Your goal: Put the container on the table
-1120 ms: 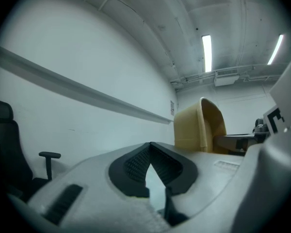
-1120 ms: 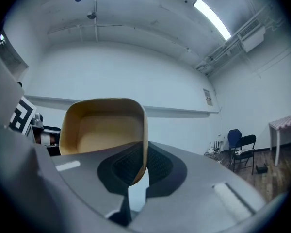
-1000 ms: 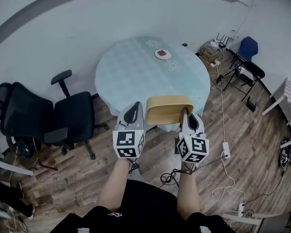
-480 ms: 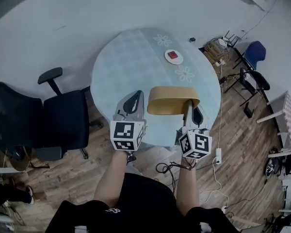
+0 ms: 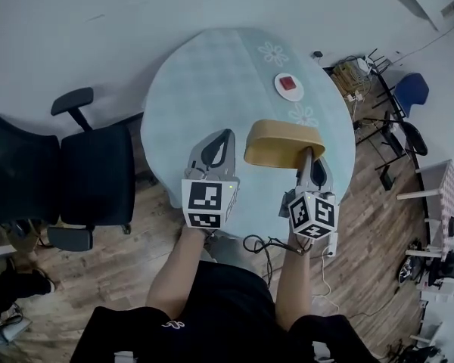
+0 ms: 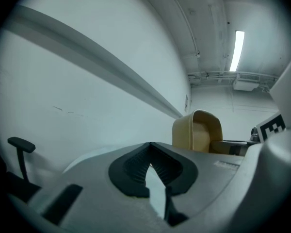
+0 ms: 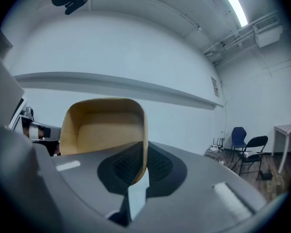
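Note:
The tan, rounded container point(image 5: 282, 143) hangs above the near right part of the round, pale-green table point(image 5: 204, 74). My right gripper point(image 5: 308, 154) is shut on its right wall. In the right gripper view the container point(image 7: 102, 125) fills the left middle, its thin wall pinched between the dark pads of that gripper point(image 7: 144, 153). My left gripper point(image 5: 216, 148) is level beside the container, apart from it, shut with nothing in it. In the left gripper view its pads point(image 6: 136, 166) meet at the tips of the gripper point(image 6: 150, 146), and the container point(image 6: 199, 130) shows to the right.
A white plate point(image 5: 289, 86) with a red thing lies on the table's far right. A black office chair point(image 5: 83, 172) stands left of the table. Folding chairs point(image 5: 408, 108) and clutter are at the right wall. Cables point(image 5: 261, 248) trail on the wood floor by the person's legs.
Both grippers and the container have come forward from in front of the table's near edge to over its top. The table has come closer and the plate nearer the container.

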A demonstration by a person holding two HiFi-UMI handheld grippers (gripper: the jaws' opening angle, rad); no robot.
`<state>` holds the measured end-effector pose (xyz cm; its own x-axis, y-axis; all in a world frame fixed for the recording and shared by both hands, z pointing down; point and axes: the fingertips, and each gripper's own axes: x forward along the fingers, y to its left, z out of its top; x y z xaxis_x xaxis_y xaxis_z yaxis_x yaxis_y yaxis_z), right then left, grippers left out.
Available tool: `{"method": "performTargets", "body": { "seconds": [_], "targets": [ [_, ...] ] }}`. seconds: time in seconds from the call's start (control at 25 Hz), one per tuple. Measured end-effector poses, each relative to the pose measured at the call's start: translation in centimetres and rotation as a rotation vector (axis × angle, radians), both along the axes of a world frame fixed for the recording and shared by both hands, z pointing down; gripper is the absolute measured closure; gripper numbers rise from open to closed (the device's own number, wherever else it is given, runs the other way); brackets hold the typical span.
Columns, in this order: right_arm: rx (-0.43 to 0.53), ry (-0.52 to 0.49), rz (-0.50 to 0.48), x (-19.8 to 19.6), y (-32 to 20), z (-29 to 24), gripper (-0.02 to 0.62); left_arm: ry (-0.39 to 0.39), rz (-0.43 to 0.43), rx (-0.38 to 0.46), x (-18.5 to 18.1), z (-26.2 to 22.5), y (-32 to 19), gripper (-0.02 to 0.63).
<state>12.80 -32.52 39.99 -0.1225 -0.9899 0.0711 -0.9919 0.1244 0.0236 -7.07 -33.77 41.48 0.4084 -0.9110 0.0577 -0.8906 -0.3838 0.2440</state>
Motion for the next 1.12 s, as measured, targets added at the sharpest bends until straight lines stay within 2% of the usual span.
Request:
{"method": "performTargets", "body": {
  "seconds": [0.16, 0.48, 0.72, 0.96, 1.12],
  "targets": [
    [-0.059, -0.081, -0.002, 1.2, -2.1, 2.1, 0.582, -0.028, 0.023, -0.039, 1.5, 1.2, -1.6, 0.603],
    [-0.341, -0.208, 0.049, 4.5, -5.5, 13.1, 0.583, -0.069, 0.018, -0.206, 4.3, 7.9, -4.0, 0.603],
    [-0.581, -0.2, 0.083, 6.6, -7.8, 21.6, 0.583, -0.112, 0.011, -0.322, 5.2, 12.8, -4.5, 0.603],
    [-0.793, -0.137, 0.099, 7.8, -9.4, 26.4, 0.581, -0.146, -0.004, -0.344, 4.9, 13.9, -4.6, 0.603],
    [-0.921, -0.157, 0.103, 7.9, -9.9, 29.3, 0.581, -0.152, -0.026, -0.349, 3.8, 13.8, -4.8, 0.603]
  ]
}}
